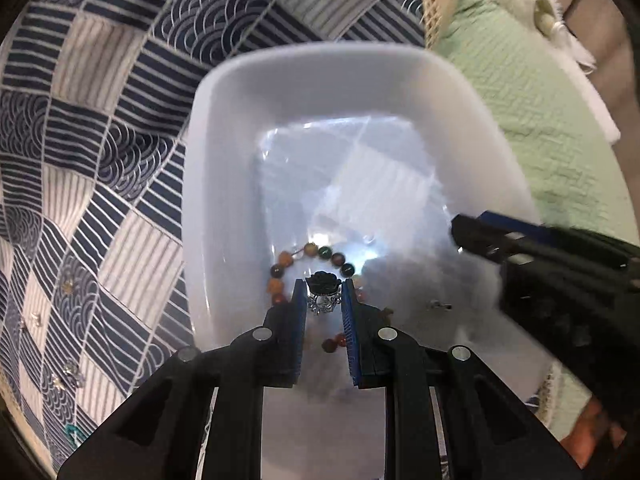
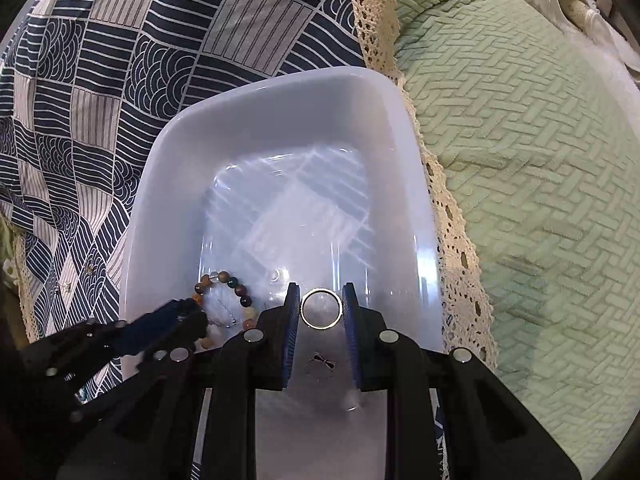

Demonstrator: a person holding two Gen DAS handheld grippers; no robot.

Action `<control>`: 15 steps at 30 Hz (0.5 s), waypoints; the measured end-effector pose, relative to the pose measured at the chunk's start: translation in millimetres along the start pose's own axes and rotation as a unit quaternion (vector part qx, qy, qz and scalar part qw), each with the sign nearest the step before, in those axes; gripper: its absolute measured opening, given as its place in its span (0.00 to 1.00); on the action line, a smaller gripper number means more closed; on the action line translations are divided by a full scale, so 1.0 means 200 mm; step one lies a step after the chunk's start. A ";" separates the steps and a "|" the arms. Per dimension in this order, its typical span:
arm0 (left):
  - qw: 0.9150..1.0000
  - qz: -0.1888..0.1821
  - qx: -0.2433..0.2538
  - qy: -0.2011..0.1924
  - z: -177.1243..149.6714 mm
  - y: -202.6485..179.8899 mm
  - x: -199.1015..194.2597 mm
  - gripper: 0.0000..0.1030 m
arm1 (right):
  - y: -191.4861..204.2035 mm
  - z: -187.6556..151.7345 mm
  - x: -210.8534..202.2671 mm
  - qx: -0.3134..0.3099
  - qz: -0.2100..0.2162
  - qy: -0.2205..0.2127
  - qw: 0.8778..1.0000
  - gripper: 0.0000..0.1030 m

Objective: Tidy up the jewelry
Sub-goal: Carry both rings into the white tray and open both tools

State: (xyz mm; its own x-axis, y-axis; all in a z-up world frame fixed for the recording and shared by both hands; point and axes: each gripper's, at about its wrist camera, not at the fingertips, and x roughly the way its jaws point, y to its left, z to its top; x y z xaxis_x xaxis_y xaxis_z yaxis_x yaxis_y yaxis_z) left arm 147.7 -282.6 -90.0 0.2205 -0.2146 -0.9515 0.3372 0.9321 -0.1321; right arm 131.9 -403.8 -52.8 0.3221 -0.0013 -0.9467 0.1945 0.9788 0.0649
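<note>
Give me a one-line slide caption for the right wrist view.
Right gripper holds a plain ring over the translucent bin, beaded bracelet inside.

Bright, glary, perhaps motion-blurred fisheye views

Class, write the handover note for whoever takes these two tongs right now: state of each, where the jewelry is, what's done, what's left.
Left tongs: shut on a black rose ring, over the white bin.
Right tongs: shut on a plain band ring, also over the bin.
Done: beaded bracelet lies in the bin, with a few small pieces too blurred to name.
Left: release both rings into the bin, then fetch the small earrings still on the patterned cloth.
</note>
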 end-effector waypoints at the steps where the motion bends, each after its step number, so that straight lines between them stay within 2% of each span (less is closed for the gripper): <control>1: 1.000 0.001 -0.001 0.001 0.00 0.00 0.01 0.16 | 0.00 0.00 0.01 0.001 0.000 0.001 1.000 0.22; 7: 0.999 0.009 -0.020 -0.027 -0.04 0.06 -0.08 0.19 | 0.00 0.01 0.04 -0.003 0.008 0.007 1.000 0.22; 12: 0.997 -0.009 -0.048 -0.064 -0.08 0.15 -0.28 0.36 | 0.05 0.02 0.13 -0.024 -0.003 0.017 1.000 0.22; 15: 0.996 -0.010 -0.049 -0.077 -0.10 0.16 -0.36 0.37 | 0.09 0.02 0.19 -0.038 -0.024 0.027 0.999 0.22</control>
State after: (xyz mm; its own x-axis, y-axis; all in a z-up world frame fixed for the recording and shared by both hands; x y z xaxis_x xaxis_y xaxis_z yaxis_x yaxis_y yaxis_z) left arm 124.2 -230.9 -31.7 0.3549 -0.2685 -0.8955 0.2528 0.9498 -0.1845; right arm 151.9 -387.3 -85.7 0.2636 -0.0393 -0.9638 0.1368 0.9906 -0.0030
